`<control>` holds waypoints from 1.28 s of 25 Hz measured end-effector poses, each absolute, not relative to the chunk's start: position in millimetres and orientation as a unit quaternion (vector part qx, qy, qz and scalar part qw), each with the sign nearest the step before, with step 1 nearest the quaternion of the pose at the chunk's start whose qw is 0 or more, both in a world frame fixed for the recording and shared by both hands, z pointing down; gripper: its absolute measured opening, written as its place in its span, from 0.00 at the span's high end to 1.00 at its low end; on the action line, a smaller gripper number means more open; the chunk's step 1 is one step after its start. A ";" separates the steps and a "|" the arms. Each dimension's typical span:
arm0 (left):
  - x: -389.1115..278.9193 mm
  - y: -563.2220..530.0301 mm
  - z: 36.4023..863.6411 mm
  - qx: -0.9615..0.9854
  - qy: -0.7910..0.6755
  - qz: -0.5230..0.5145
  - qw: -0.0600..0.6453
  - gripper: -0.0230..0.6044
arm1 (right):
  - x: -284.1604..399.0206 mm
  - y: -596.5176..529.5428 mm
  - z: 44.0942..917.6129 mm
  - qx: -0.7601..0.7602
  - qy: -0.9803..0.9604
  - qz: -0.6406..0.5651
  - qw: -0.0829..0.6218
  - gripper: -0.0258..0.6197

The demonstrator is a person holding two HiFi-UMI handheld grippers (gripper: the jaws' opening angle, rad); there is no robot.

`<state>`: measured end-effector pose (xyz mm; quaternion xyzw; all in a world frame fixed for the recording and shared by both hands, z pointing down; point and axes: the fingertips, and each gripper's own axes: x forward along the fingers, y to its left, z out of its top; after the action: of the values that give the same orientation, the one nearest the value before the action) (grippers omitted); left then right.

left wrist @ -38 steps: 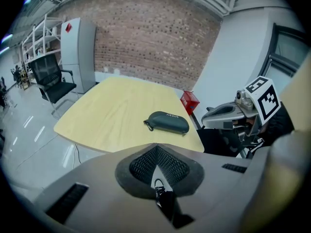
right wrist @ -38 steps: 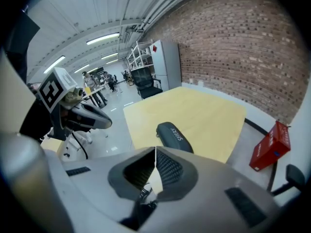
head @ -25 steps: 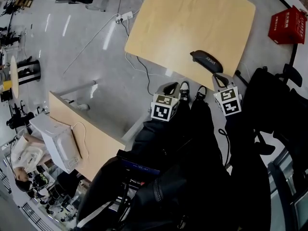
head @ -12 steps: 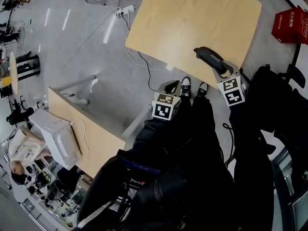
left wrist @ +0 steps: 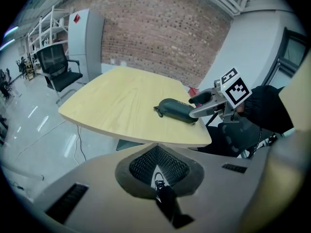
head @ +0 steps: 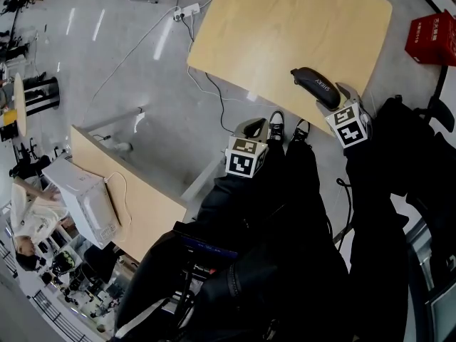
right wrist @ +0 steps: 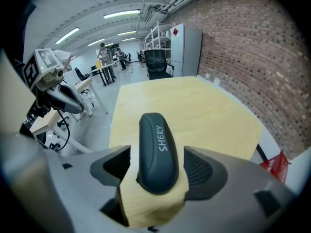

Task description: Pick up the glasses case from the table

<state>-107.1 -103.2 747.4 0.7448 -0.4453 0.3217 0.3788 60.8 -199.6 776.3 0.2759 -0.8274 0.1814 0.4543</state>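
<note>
The dark glasses case (head: 315,86) lies near the front right edge of the light wooden table (head: 271,27). My right gripper (head: 336,100) has come down over its near end. In the right gripper view the case (right wrist: 158,149) lies between the jaws of this gripper (right wrist: 156,160), which are opening, with a small gap on each side. My left gripper (head: 254,127) hangs off the table above the floor, its jaws closed on nothing (left wrist: 156,168). From there the case (left wrist: 176,110) and the right gripper (left wrist: 197,106) show at the table's right edge.
A red box (head: 431,38) stands on the floor beyond the table's right corner. A power strip (head: 184,11) and cables lie on the floor at its left. A second wooden desk (head: 142,212) with a white machine (head: 82,205) is at lower left. A black chair (left wrist: 60,69) stands further off.
The right gripper moved up the picture to the case and sank over it, and its jaws went from closed to wide apart around the case's near end. The left gripper stayed put.
</note>
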 end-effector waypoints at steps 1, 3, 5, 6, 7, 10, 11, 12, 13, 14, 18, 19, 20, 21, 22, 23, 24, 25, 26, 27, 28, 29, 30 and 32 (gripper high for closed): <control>-108.2 -102.6 748.3 0.744 -0.445 0.323 0.378 0.97 | 60.9 -199.0 779.9 0.271 -0.826 0.182 0.459 0.44; -109.6 -102.2 749.1 0.744 -0.446 0.326 0.377 0.97 | 61.6 -197.9 787.4 0.260 -0.824 0.182 0.470 0.41; -109.4 -102.0 749.6 0.744 -0.445 0.325 0.378 0.97 | 63.4 -196.5 796.0 0.250 -0.820 0.184 0.480 0.38; -109.4 -101.4 751.4 0.743 -0.446 0.324 0.379 0.97 | 64.7 -195.4 800.3 0.246 -0.818 0.188 0.485 0.38; -109.3 -100.6 753.1 0.743 -0.446 0.323 0.380 0.97 | 66.1 -194.3 804.1 0.243 -0.816 0.192 0.489 0.38; -108.9 -98.5 753.2 0.743 -0.445 0.321 0.383 0.97 | 69.5 -190.5 813.3 0.238 -0.809 0.202 0.499 0.38; -109.0 -97.7 752.6 0.742 -0.444 0.322 0.385 0.97 | 70.3 -188.9 816.1 0.237 -0.806 0.205 0.502 0.37; -109.5 -96.8 752.7 0.741 -0.445 0.323 0.385 0.97 | 71.1 -187.4 818.6 0.235 -0.805 0.207 0.504 0.37; -110.1 -96.2 753.5 0.741 -0.445 0.324 0.385 0.97 | 72.0 -186.3 820.8 0.235 -0.803 0.210 0.506 0.37; -110.6 -95.9 754.1 0.741 -0.446 0.325 0.383 0.97 | 73.1 -185.8 822.7 0.236 -0.801 0.212 0.508 0.37; -114.1 -95.0 754.2 0.740 -0.446 0.332 0.378 0.97 | 76.1 -186.7 829.8 0.248 -0.791 0.225 0.512 0.38; -114.4 -93.8 754.4 0.740 -0.445 0.332 0.380 0.97 | 76.3 -187.2 830.9 0.253 -0.789 0.228 0.511 0.38; -114.2 -92.6 754.6 0.740 -0.444 0.331 0.382 0.97 | 76.4 -187.6 831.0 0.259 -0.788 0.231 0.509 0.38; -113.8 -91.9 754.9 0.740 -0.444 0.329 0.384 0.97 | 76.7 -188.0 830.5 0.263 -0.788 0.230 0.507 0.38; -113.6 -91.7 755.2 0.740 -0.445 0.327 0.385 0.97 | 77.1 -188.5 829.7 0.266 -0.788 0.228 0.507 0.38; -113.5 -91.9 755.1 0.739 -0.447 0.325 0.385 0.97 | 77.5 -188.9 829.2 0.268 -0.787 0.227 0.507 0.40; -113.5 -92.5 754.6 0.739 -0.448 0.324 0.385 0.97 | 77.7 -189.3 828.7 0.270 -0.787 0.226 0.506 0.40; -113.6 -93.2 753.9 0.740 -0.448 0.324 0.384 0.97 | 77.6 -189.7 828.1 0.271 -0.787 0.226 0.506 0.41; -113.7 -93.6 753.4 0.741 -0.446 0.324 0.383 0.97 | 77.2 -190.3 827.3 0.272 -0.787 0.227 0.505 0.41; -113.9 -93.5 753.4 0.741 -0.445 0.325 0.383 0.97 | 76.7 -190.9 826.2 0.274 -0.787 0.227 0.504 0.41; -114.2 -93.1 753.4 0.741 -0.443 0.326 0.384 0.97 | 76.3 -191.5 825.2 0.276 -0.787 0.227 0.503 0.41; -114.7 -92.6 753.4 0.741 -0.443 0.327 0.385 0.97 | 76.0 -191.9 824.4 0.278 -0.788 0.227 0.501 0.42; -115.5 -91.8 753.4 0.739 -0.444 0.329 0.385 0.97 | 75.7 -192.0 823.4 0.281 -0.788 0.228 0.497 0.42; -116.3 -91.2 753.6 0.738 -0.446 0.330 0.384 0.97 | 75.3 -191.8 820.9 0.288 -0.790 0.233 0.489 0.42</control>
<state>-116.3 -91.2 753.6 0.7385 -0.4458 0.3296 0.3837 75.3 -191.8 820.9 0.2875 -0.7896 0.2331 0.4894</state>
